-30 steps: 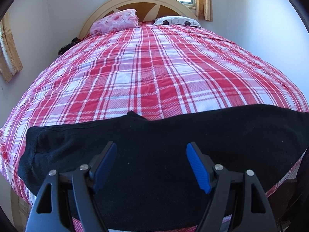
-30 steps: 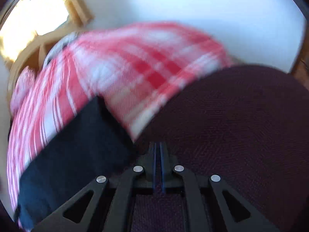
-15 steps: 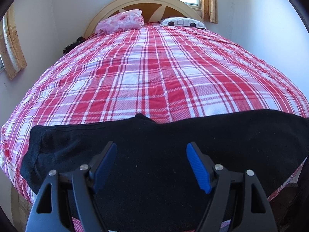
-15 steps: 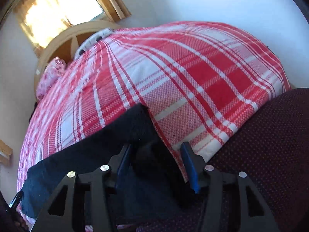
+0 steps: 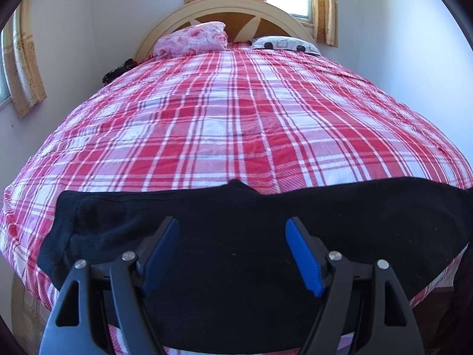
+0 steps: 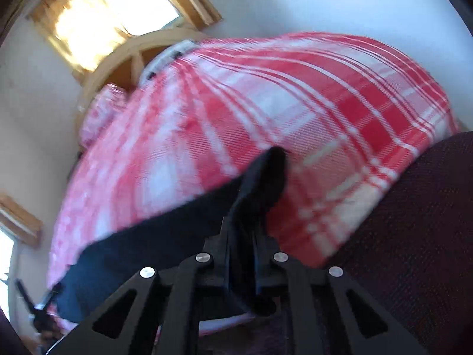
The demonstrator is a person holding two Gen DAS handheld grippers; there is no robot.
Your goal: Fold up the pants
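Black pants lie stretched sideways across the near edge of the bed. My left gripper is open and empty, hovering just above the middle of the pants. In the right wrist view the pants run off to the left, and their right end is lifted into a peak. My right gripper is shut on that end of the pants. The right wrist view is motion-blurred.
The bed has a red and white plaid cover, a pink pillow and a white patterned pillow by the wooden headboard. A dark maroon fabric surface fills the right of the right wrist view.
My right gripper went from shut and empty, to open around the pants' end, to shut on it, lifting it. My left gripper stayed open and rose slightly.
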